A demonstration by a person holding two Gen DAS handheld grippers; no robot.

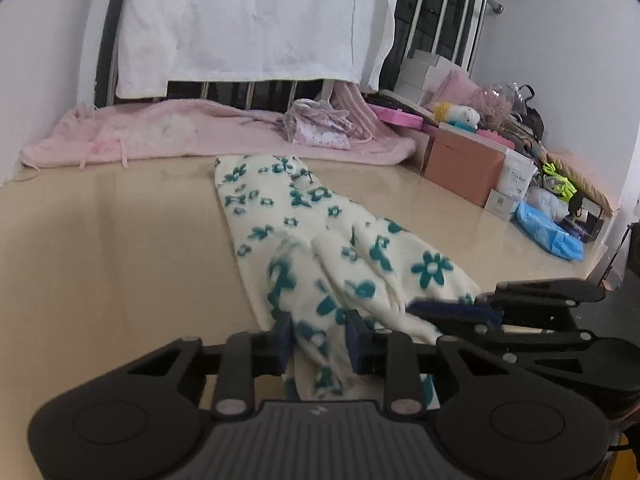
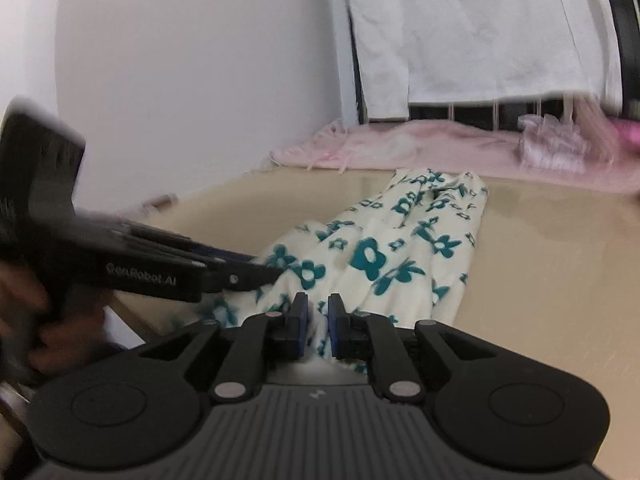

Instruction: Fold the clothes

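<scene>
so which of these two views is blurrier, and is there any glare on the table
Right wrist view is blurrier: the left claw and pink blanket smear. Left wrist view is sharper, with pale sheen streaks on the table and fisheye bending at the edges.

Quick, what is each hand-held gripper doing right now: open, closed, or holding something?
Left hand-held gripper: closed on the near end of the flowered garment.
Right hand-held gripper: closed on the same flowered garment.

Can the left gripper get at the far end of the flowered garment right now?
Probably not: the left gripper is shut on the flowered garment at its near end.
</scene>
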